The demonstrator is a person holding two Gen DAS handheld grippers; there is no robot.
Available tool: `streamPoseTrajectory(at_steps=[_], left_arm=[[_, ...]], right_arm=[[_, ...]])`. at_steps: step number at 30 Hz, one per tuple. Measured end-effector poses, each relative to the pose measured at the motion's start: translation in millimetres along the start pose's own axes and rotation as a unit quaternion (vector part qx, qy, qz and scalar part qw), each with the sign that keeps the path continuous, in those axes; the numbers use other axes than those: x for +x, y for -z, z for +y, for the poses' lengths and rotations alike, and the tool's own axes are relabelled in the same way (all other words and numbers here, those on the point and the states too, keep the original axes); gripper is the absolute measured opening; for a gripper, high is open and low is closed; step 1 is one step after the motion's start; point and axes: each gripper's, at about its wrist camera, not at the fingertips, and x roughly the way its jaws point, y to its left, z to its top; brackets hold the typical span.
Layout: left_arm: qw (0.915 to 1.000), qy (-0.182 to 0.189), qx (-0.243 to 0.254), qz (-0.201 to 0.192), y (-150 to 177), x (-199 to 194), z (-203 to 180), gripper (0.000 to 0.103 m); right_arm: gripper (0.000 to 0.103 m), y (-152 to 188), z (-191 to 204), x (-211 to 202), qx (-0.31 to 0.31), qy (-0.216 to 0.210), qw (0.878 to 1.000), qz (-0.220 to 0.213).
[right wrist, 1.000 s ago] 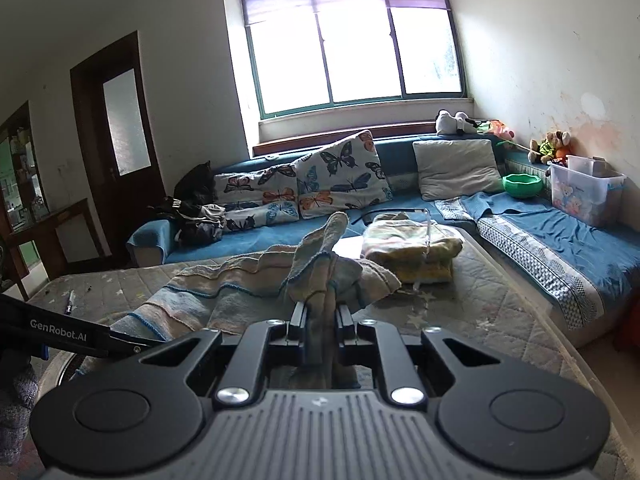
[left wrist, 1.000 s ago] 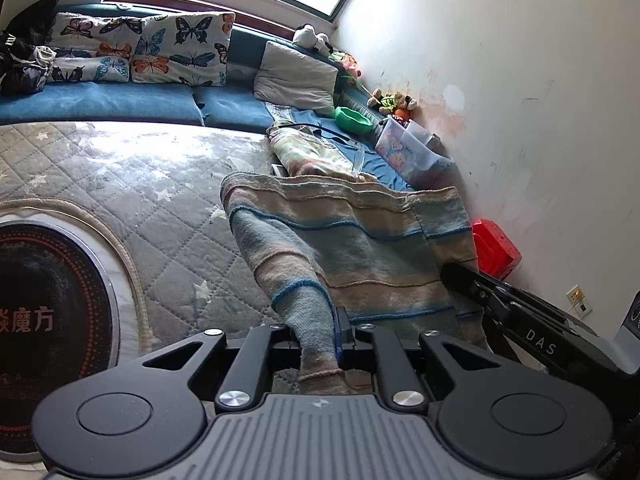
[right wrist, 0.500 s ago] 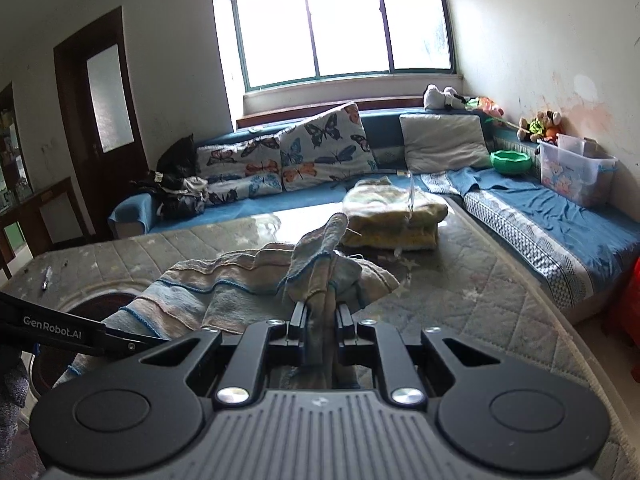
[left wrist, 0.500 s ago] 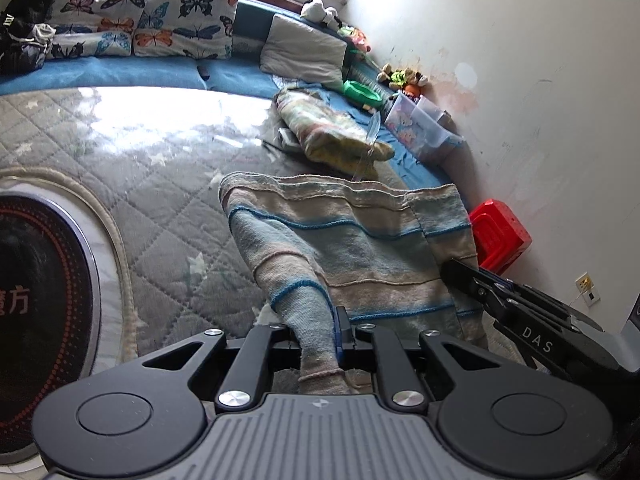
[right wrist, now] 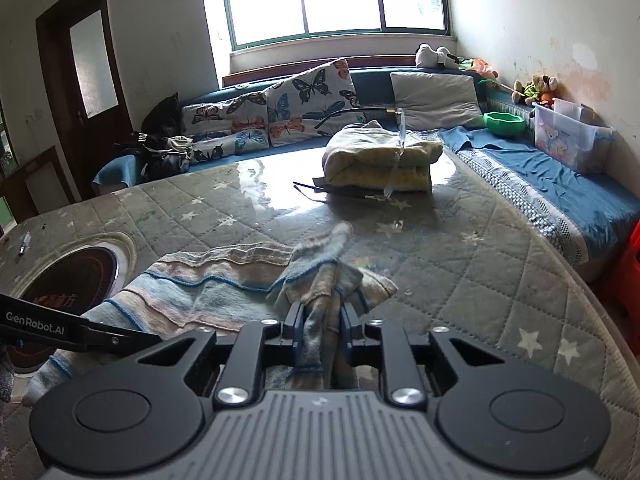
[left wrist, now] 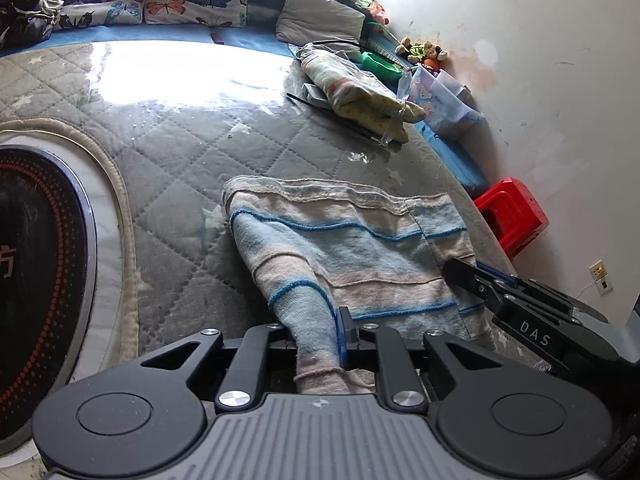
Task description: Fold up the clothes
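Note:
A striped knit sweater [left wrist: 344, 240] in pale blue, beige and blue lines lies partly spread on the grey quilted table [left wrist: 200, 148]. My left gripper [left wrist: 316, 336] is shut on a bunched edge of it near the table's front. My right gripper [right wrist: 320, 328] is shut on another bunched part of the sweater [right wrist: 224, 288], which stretches left from it. The right gripper's body shows at the right of the left wrist view [left wrist: 532, 320]; the left gripper's arm shows at the left of the right wrist view [right wrist: 60, 328].
A folded yellowish blanket [right wrist: 380, 156] with a hanger lies at the table's far side. A round black cooktop [left wrist: 36, 264] is set in the table on the left. A blue sofa with butterfly cushions [right wrist: 272, 116], a plastic box [right wrist: 568, 140] and a red stool [left wrist: 512, 212] surround it.
Both grippers have come down toward the table with the sweater still held. The sweater now lies lower and flatter on the quilted top.

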Motion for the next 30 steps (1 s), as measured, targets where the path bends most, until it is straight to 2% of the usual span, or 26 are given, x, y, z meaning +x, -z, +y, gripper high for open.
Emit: streamPoseTrajectory(at_steps=[3,5,9,11,12,15,16,21,25,30], left_arm=[[1.0000,-0.004,0.002,0.000,0,1,-1,0.022],[1.0000,-0.008,0.002,0.000,1,0,0,0.030],[0.9998,-0.020,0.007,-0.001,3,-1,1,0.045],[0.9997,-0.023,0.008,-0.003,4,-2,3,0.045],[0.9996,-0.025,0.009,-0.004,5,-3,3,0.047],[0.9994,-0.031,0.012,-0.008,7,-6,5,0.051],[0.9993,-0.032,0.013,-0.009,8,-8,5,0.052],[0.9989,-0.039,0.023,-0.013,15,-13,6,0.055],[0.9983,-0.046,0.034,-0.016,20,-16,4,0.059],[0.9975,-0.052,0.045,-0.019,29,-21,3,0.063]], right_arm=[[0.021,-2,-1,1,-0.002,0.004,1.000,-0.002],[0.024,-3,-1,0,-0.002,0.006,1.000,-0.003],[0.043,-1,2,-3,-0.009,0.011,1.000,-0.006],[0.048,0,4,-4,-0.015,0.012,1.000,-0.007],[0.058,1,4,-4,-0.017,0.011,1.000,-0.006],[0.063,4,8,-5,-0.023,0.008,1.000,-0.003],[0.070,5,9,-5,-0.025,0.008,1.000,-0.002],[0.086,12,16,-9,-0.036,0.003,0.999,0.000],[0.091,15,20,-16,-0.037,-0.005,0.999,-0.009],[0.091,19,24,-25,-0.038,-0.016,0.999,-0.023]])
